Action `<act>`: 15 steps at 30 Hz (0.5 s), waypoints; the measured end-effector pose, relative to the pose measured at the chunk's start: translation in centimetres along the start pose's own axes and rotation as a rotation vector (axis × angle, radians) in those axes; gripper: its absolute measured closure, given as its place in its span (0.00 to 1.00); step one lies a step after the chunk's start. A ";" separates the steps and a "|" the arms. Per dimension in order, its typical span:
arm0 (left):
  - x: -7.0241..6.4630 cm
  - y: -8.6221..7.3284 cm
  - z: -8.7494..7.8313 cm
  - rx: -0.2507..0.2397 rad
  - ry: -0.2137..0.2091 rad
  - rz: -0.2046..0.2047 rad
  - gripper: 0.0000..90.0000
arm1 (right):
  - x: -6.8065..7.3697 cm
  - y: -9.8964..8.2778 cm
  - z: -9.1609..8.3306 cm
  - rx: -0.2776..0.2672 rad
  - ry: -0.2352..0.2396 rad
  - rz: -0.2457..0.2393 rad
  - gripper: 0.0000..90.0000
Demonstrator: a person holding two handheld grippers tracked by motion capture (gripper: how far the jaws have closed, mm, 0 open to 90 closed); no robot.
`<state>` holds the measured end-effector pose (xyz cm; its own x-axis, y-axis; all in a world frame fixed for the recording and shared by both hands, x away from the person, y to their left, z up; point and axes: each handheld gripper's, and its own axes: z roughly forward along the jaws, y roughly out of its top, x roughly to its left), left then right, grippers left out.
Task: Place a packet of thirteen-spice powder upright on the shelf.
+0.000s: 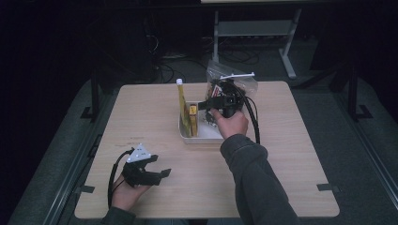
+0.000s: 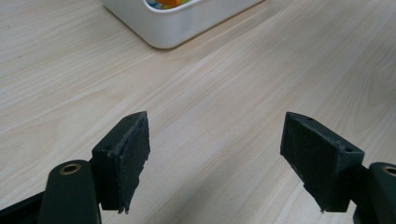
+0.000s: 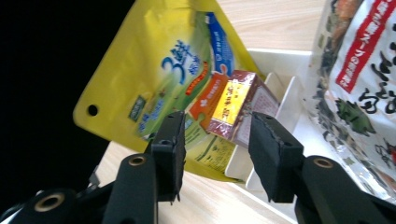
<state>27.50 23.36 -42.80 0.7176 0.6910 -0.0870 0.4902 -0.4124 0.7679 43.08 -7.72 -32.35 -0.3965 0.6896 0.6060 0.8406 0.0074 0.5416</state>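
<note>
Occupying the middle of the high view, the light wooden square table (image 1: 155, 108) carries every item in use. At the frame's upper centre a white rectangular plastic bin (image 1: 202, 136) sits on the tabletop, and its rounded corner also appears at the top left of the left gripper view (image 2: 173, 30). Leaning upright in the bin's left part is a tall yellow foil pouch with a white cap (image 1: 182, 110); in the right gripper view the same pouch (image 3: 154, 70) fills the upper centre, showing green and blue print and a punched hole near one corner. At the upper right of that view, a clear plastic packet printed with red and white labels (image 3: 364, 70) stands just beside the bin's thin white divider (image 3: 285, 109); in the high view it rises behind the bin (image 1: 232, 79). A small maroon carton with a yellow label (image 3: 240, 105) rests against the pouch, touching it, inside the bin. The right gripper (image 1: 206, 108) is held level over the bin, and its jaws (image 3: 215, 154) stand apart, clamping nothing, with the small carton just beyond them. The left gripper (image 1: 159, 171) sits at the lower left of the high view, well apart from the bin, its jaws (image 2: 215, 158) spread wide over bare wood.
</note>
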 end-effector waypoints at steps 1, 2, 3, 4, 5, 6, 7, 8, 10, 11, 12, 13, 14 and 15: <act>0.0 0.0 0.0 0.002 0.001 -0.001 0.26 | 0.0 0.0 -0.1 0.001 0.004 -0.003 0.59; 0.1 -0.1 0.0 0.002 0.001 -0.004 0.26 | -0.1 -0.1 -0.3 -0.004 0.016 -0.003 0.58; 0.1 -0.1 0.0 0.000 0.001 -0.007 0.26 | -0.1 -0.2 -0.4 -0.007 0.024 -0.003 0.58; 0.1 -0.1 -0.1 0.000 0.001 -0.005 0.26 | -0.2 -0.3 -0.5 -0.005 0.030 -0.004 0.57; 0.1 -0.1 -0.1 0.000 0.002 -0.003 0.26 | -0.2 -0.3 -0.6 -0.003 0.034 -0.009 0.57; 0.1 -0.1 -0.1 0.001 0.002 -0.004 0.26 | -0.2 -0.4 -0.8 -0.003 0.033 -0.010 0.57; 0.1 -0.1 -0.1 0.001 0.000 -0.003 0.26 | -0.3 -0.5 -1.0 -0.005 0.041 -0.011 0.57; 0.1 -0.1 -0.1 0.001 -0.001 -0.004 0.26 | -0.3 -0.6 -1.2 -0.009 0.050 -0.013 0.56; 0.2 -0.1 0.0 0.001 -0.002 -0.009 0.26 | -0.4 -0.8 -1.5 -0.006 0.049 -0.022 0.56; 0.2 -0.1 0.0 0.001 -0.002 -0.010 0.26 | -0.5 -0.9 -1.7 -0.008 0.051 -0.028 0.56; 0.2 -0.2 0.0 0.000 -0.002 -0.011 0.26 | -0.6 -1.0 -1.8 -0.010 0.057 -0.027 0.56; 0.1 -0.2 -0.1 0.001 -0.002 -0.009 0.26 | -0.8 -1.2 -1.9 -0.009 0.061 -0.023 0.55; 0.1 -0.1 -0.1 0.002 -0.003 -0.007 0.26 | -1.0 -1.3 -2.0 -0.009 0.063 -0.022 0.55; 0.1 -0.1 0.0 0.002 -0.004 -0.007 0.26 | -1.1 -1.5 -2.1 -0.008 0.065 -0.020 0.55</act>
<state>27.50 23.52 -42.90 0.7162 0.6914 -0.0951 0.4964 -0.4089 0.7658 41.51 -10.03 -32.61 -0.4366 0.6408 0.6314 0.8295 0.0151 0.5583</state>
